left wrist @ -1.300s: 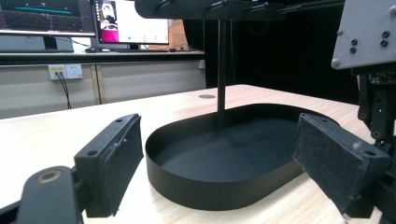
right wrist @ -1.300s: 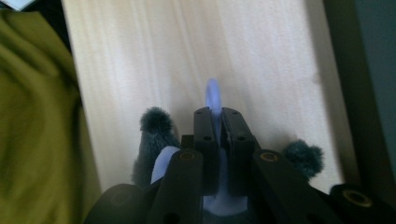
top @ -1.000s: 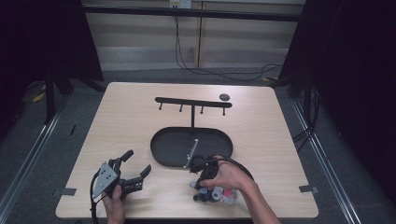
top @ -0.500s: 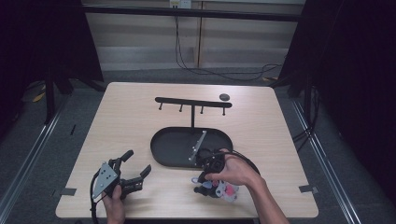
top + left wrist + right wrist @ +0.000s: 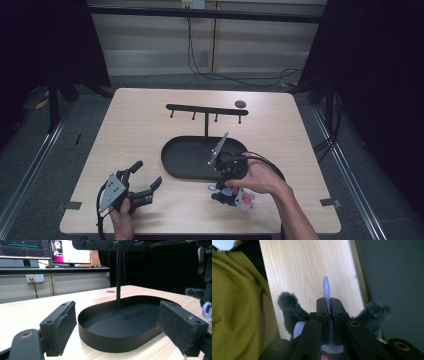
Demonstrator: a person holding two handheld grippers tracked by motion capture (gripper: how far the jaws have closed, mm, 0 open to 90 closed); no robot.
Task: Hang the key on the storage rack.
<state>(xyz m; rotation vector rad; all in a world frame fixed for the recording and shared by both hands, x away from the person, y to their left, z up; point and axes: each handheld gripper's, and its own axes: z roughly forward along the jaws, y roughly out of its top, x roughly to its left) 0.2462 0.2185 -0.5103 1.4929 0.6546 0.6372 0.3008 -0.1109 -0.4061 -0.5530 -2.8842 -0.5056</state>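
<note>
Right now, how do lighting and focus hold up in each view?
High view: even light on the table, black surroundings swallow detail. Left gripper view: tray sharp, monitors slightly glary. Right gripper view: close jaws soft; the plush toy and its blue loop slightly blurred.

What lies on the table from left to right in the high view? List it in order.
Left gripper, jaws open → black oval tray → right gripper, shut on the plush toy by its pale blue loop.
</note>
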